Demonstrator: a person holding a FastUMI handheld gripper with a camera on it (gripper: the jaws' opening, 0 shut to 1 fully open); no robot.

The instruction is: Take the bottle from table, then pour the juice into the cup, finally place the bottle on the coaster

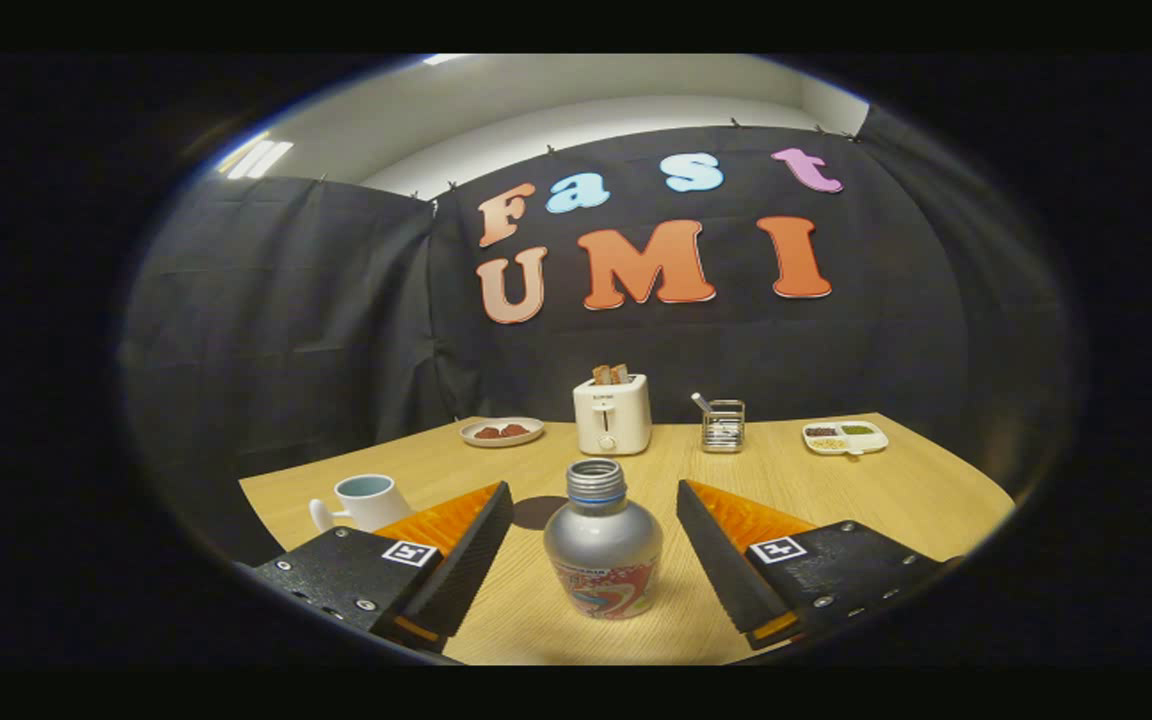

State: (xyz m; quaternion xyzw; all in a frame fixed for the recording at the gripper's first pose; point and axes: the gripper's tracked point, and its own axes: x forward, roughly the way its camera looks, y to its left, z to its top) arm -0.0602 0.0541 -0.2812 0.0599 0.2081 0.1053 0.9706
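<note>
A: Bottle stands upright on the table, right between the two fingers of the gripper, with a gap of bare wood on each side of it.

B: So the fingers aren't touching it?

A: No. They are spread wide apart, one to each side, and neither one presses on the bottle. It has a silver body, a printed band round its lower part and a threaded neck with no cap on.

B: Where is the cup?

A: The cup is a white mug with its handle turned outward, sitting near the table's left edge, partly hidden behind the left finger. I cannot tell whether anything is in it.

B: And the coaster?

A: A dark round coaster lies flat on the wood just beyond the bottle and a little left of it, between the bottle and the mug.

B: What sits along the far edge?

A: From left to right: a small plate with something reddish on it, a white toaster with slices sticking up out of the top, a wire holder with a utensil in it, and a divided dish near the far right corner holding several small portions.
</note>
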